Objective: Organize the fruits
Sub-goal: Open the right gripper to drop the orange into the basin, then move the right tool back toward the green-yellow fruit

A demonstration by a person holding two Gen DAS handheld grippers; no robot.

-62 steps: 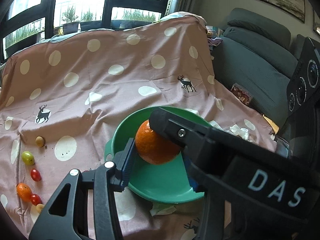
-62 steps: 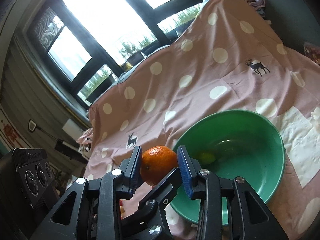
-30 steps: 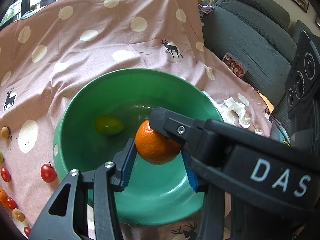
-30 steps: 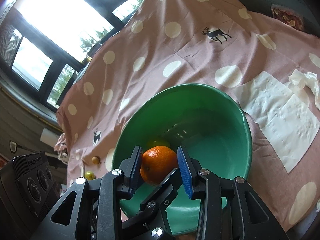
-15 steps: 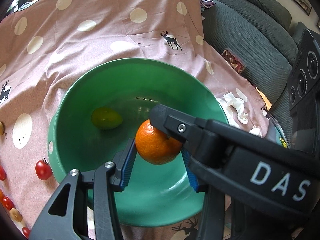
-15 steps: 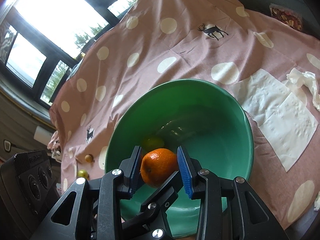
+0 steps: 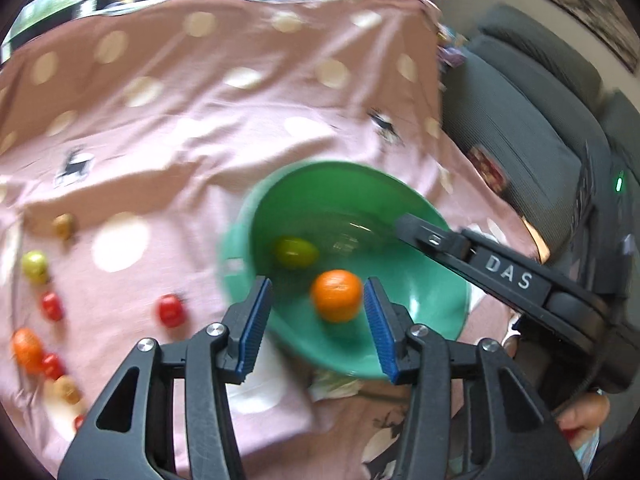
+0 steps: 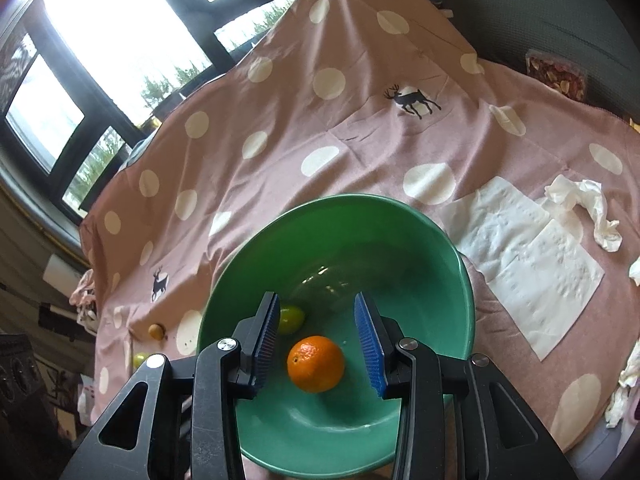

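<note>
The round orange mandarin is lying free inside the green plastic bowl, so the right hand-held gripper, standing open and empty, is best lifting straight up, clear of the rim.

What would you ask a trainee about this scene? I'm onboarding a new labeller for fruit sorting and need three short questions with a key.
1. Multiple choice: where is the orange?
A) on the grey sofa
B) lying in the green bowl
C) on the paper napkin

2. True or false: the right gripper is open, with its pads clear of the orange.

3. Fill in: the small fruit lying in the bowl with the orange is ____ in colour.

Key: 1 B; 2 true; 3 green.
</note>
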